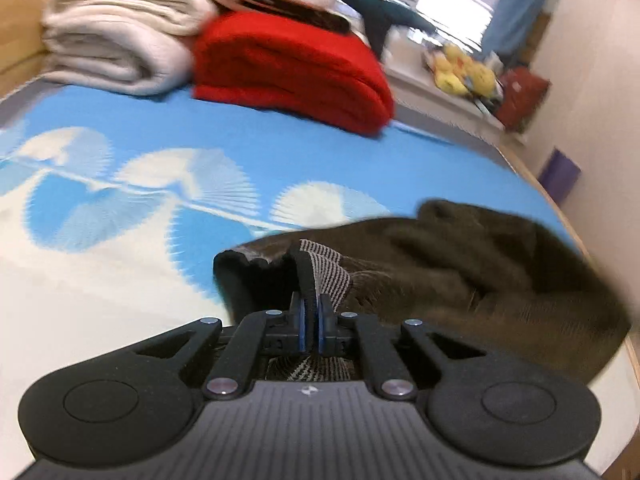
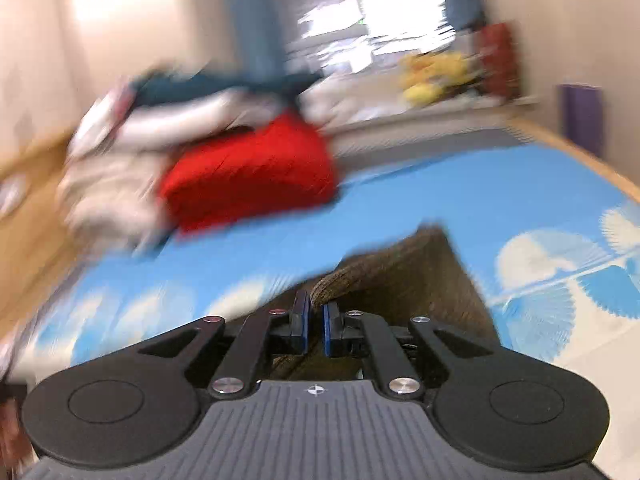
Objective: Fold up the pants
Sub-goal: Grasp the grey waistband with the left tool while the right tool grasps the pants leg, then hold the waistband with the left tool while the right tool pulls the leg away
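Note:
Dark brown pants [image 1: 460, 272] lie bunched on a bed with a blue and white sheet [image 1: 200, 128]. My left gripper [image 1: 311, 320] is shut on the pants' waistband, where a striped lining shows between the blue pads, and holds that edge raised above the sheet. In the blurred right wrist view my right gripper [image 2: 315, 322] is shut on another edge of the brown pants [image 2: 420, 280], which hang down from its tips over the sheet [image 2: 420, 192].
At the head of the bed lie a folded red blanket [image 1: 292, 68], a folded cream blanket [image 1: 116, 36] and more bedding on top. Yellow soft toys [image 1: 464, 68] sit on a ledge under the window. The bed's wooden edge [image 1: 560, 208] runs along the right, beside the wall.

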`<state>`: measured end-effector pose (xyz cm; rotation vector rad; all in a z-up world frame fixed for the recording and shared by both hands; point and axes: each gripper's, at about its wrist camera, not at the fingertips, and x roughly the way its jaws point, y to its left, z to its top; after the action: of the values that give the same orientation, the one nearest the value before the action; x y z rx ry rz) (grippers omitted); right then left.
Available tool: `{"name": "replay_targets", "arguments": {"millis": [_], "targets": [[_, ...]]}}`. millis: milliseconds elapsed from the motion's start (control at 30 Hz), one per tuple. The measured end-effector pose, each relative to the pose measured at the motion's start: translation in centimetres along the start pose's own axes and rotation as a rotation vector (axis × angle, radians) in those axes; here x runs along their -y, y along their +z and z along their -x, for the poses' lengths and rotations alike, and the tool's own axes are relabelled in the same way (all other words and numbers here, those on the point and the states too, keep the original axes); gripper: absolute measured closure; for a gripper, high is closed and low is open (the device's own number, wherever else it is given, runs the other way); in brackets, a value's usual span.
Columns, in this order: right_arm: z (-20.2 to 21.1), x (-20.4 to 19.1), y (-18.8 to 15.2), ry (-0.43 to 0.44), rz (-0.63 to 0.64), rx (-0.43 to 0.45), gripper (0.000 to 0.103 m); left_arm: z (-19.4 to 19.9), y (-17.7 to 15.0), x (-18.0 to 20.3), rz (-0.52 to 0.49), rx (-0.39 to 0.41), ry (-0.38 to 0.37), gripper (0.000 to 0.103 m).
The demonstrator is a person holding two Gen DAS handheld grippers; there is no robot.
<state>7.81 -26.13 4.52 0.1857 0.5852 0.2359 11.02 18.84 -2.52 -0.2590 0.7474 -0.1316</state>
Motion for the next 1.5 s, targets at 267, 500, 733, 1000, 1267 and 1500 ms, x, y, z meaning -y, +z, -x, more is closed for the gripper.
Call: {"name": "replay_targets", "arguments": {"millis": [267,500,733,1000,1267,1500], "targets": [[0.6,0.3,-9.2,0.039,0.143,-0.381,0.079,-1.6,-7.1,-5.9,0.139,-0.326,0.223,0.097],[2.4,5.6,-7.6,-0.059,-0.021,-0.208,0.079,0.2,-5.5,-3.4,0.018,-0.159,0.177,0.057],[-1.9,5.2,-6.3,-0.135,-0.042,-0.124,0.079,-4.9,-6.4,-5.1,0.043,-0.265,0.208,0.039],[-11.2,3.5,-3.8,-0.158,-0.05,-0.16,0.079,-8.9,-6.1,-5.4,0.043,-0.36,0.16,0.034],[-20.7,1.6,-3.5,-0.245,0.025,-0.231,0.05,-10.4,-7.1,-4.3,-0.041,-0.38,0.186,0.033],[-24.1,2.4,-3.5,-0.354,0.057,-0.291,0.075,-11.5,-7.3,-4.3,-0.084,-0.415,0.197,0.032]]}}
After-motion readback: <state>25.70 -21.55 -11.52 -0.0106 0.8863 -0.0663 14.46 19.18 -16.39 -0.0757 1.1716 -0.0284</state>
